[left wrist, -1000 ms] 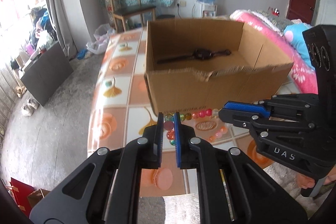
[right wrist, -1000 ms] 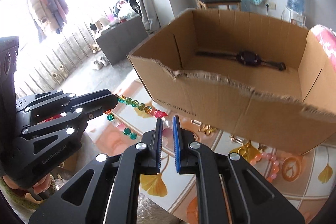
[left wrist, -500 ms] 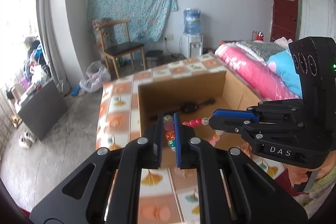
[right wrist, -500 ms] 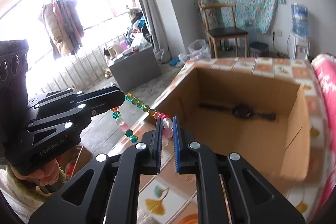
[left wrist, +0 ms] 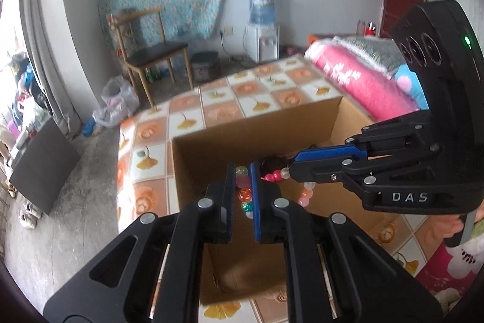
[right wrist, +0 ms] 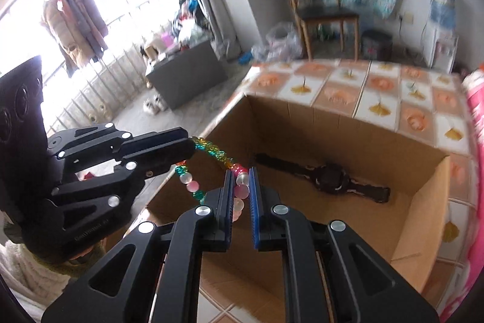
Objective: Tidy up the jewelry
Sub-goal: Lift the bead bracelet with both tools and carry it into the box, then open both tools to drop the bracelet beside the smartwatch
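The bead bracelet point(right wrist: 211, 155) hangs in the air between the two tools, strung from the left gripper point(right wrist: 189, 149) across to the right gripper point(right wrist: 242, 186), its long run lying nearly level from left to right with a slack loop drooping below. Each gripper is nearly closed and pinches the strand at one end, beads showing between the blue pads. Both hold it equally, so neither hand is nearer. It sits directly above the open cardboard box point(right wrist: 423, 202), over the near left corner, so the drop is, I judge, straight down. On the box floor, further right, a dark wristwatch point(right wrist: 328, 179) lies flat. The bracelet is a string of round beads: clear teal, amber and green ones at the left, frosted white and pink towards the right.
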A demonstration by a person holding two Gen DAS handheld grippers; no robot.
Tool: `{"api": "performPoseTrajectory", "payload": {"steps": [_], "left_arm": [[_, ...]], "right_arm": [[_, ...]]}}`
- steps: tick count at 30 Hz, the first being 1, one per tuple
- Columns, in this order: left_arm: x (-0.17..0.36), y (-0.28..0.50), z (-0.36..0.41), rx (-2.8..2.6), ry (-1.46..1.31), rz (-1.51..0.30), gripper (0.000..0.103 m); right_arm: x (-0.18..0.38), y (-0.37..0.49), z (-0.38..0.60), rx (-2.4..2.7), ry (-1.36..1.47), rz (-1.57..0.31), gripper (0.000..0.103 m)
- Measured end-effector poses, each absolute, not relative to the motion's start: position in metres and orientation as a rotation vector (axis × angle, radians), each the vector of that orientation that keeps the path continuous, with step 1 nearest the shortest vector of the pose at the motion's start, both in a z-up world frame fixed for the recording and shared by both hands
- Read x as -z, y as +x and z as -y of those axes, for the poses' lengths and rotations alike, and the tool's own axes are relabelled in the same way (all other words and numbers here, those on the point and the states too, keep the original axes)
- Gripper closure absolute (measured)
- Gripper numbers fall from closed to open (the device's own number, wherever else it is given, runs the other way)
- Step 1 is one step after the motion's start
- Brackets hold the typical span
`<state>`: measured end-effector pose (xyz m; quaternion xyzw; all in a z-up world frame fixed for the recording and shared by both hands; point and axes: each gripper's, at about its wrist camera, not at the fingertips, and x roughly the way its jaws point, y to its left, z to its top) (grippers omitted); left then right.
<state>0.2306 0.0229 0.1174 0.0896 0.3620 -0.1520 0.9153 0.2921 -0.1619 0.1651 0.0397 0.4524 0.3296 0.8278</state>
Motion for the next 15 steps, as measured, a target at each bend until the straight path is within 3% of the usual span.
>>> {"api": "performPoseTrajectory", "payload": {"steps": [15], "left_arm": [[-0.050,0.296,-0.020,0.286,0.248,-1.058,0.094]], "right_arm": [[-0.074,0.379,0.136,-0.736,0.107,-1.359,0.093]]}}
